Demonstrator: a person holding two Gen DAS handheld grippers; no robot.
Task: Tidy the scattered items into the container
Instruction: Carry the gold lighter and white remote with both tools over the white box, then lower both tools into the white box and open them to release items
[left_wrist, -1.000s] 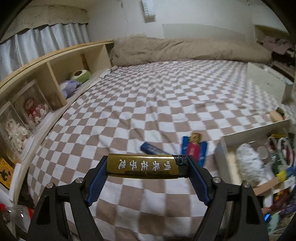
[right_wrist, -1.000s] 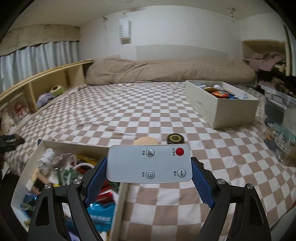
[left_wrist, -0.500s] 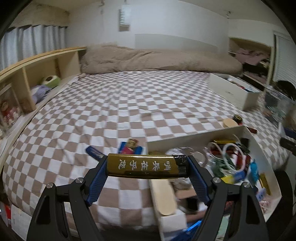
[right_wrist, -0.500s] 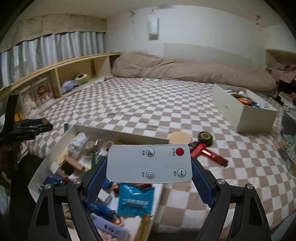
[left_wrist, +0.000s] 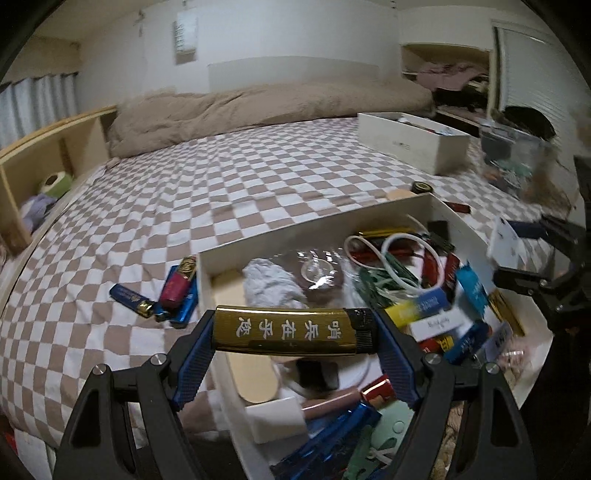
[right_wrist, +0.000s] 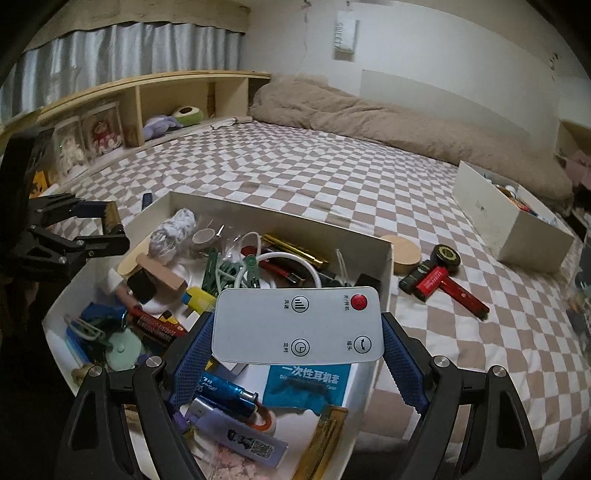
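Note:
My left gripper is shut on a gold lighter with white characters, held over the near-left part of the white container. My right gripper is shut on a flat white remote, held over the near-right part of the same container, which is full of small items. The left gripper also shows in the right wrist view, and the right gripper shows in the left wrist view. Loose blue and red lighters lie on the bed left of the container.
Red lighters, a black round tin and a tan round case lie on the checkered bed right of the container. A second white box stands further right. A wooden shelf with toys runs along the left.
Both grippers have swung in over the white container, the left from the left and the right from the right. Each still holds its item.

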